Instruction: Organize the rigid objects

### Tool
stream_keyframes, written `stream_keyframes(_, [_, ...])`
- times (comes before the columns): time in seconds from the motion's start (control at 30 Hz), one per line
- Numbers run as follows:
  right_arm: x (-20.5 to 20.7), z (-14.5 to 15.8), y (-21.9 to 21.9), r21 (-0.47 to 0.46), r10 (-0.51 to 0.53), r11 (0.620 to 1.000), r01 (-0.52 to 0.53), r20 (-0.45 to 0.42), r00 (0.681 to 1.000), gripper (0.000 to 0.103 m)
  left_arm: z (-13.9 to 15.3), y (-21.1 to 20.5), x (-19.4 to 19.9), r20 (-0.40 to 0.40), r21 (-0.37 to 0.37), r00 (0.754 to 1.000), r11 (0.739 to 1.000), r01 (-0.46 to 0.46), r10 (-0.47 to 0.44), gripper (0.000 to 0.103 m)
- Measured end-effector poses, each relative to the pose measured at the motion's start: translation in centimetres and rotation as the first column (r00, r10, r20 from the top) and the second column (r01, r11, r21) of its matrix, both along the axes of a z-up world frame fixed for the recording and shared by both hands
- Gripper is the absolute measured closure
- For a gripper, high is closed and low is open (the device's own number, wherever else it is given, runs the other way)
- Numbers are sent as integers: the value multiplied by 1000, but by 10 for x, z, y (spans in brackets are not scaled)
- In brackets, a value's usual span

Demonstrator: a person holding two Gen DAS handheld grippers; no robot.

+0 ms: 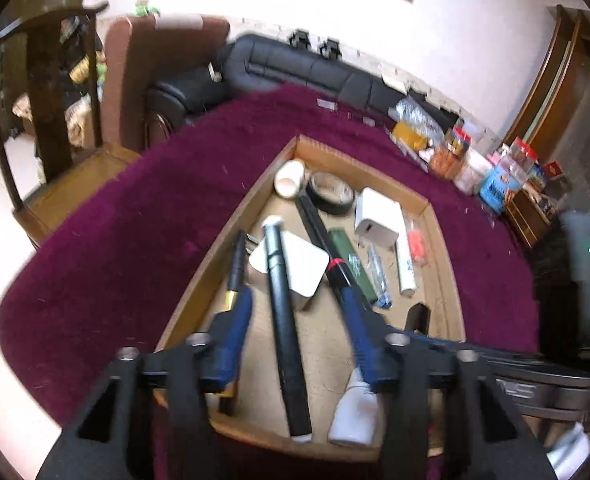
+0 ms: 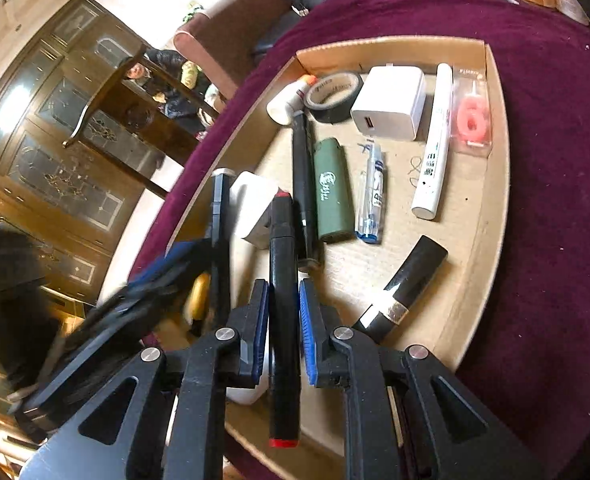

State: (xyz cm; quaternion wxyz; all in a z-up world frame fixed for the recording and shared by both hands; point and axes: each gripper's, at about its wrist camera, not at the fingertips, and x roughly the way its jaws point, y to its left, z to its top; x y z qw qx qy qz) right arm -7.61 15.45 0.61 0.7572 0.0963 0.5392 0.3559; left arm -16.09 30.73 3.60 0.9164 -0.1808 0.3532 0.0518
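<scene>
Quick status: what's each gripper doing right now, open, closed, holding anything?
Left gripper: open, holding nothing; a black pen lies in the cardboard tray between its fingers.
Right gripper: shut on a black marker with red ends.

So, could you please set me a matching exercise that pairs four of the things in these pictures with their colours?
Things:
1. marker
2. lighter
3. charger
4. number candle

Colours:
A. pink
B. dark green
C. white
D. black with red ends

Pairs: 1-D, 2-B, 3-C, 4-A
</scene>
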Motion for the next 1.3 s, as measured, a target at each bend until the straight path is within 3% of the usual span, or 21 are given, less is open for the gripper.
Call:
stream_keyframes(0.17, [-4, 14, -3, -89, -36, 995, 47, 113, 993, 89, 25, -16, -15, 43, 132, 996, 988, -77, 72, 34])
stream_keyframes(0.3, [-9, 28, -21, -8, -50, 999, 51, 115, 992, 89, 38, -32, -20, 87, 231, 991, 966, -117, 99, 26])
stream_keyframes(0.53, [-21, 53, -60, 40, -105, 994, 99, 198, 975, 77, 48, -55, -23, 110, 333, 989, 934, -131, 100, 26])
stream_keyframes(0.7, [-32, 55, -77, 9, -143, 989, 146, 275, 951, 59, 50, -70, -22, 104, 367, 988, 918, -148, 118, 26])
stream_keyframes(0.87, [-38, 52, -99, -47, -176, 978, 204, 345, 922, 58, 51, -86, -21, 96, 403, 989, 904, -145, 116, 26])
stream_keyframes(1.03, [-39, 46, -122, -53, -210, 969, 242, 348, 914, 58, 54, -102, -22, 105, 442, 988, 884, -150, 115, 24])
stream_keyframes(1.13, [-43, 46, -133, -61, -221, 963, 262, 374, 901, 58, 58, -108, -28, 153, 467, 977, 861, -202, 146, 23])
stream_keyframes(1.2, [-47, 48, -136, -72, -220, 960, 270, 403, 888, 58, 65, -114, -42, 236, 474, 954, 836, -277, 183, 20])
stream_keyframes(1.23, [-50, 50, -138, -77, -219, 958, 275, 421, 880, 58, 69, -117, -51, 287, 461, 940, 833, -305, 185, 14])
stream_keyframes(1.27, [-53, 52, -139, -80, -217, 957, 278, 436, 873, 58, 75, -121, -62, 348, 424, 922, 849, -315, 168, 1])
stream_keyframes(1.3, [-55, 52, -139, -82, -217, 956, 282, 446, 868, 56, 78, -120, -69, 386, 381, 909, 870, -313, 158, 1])
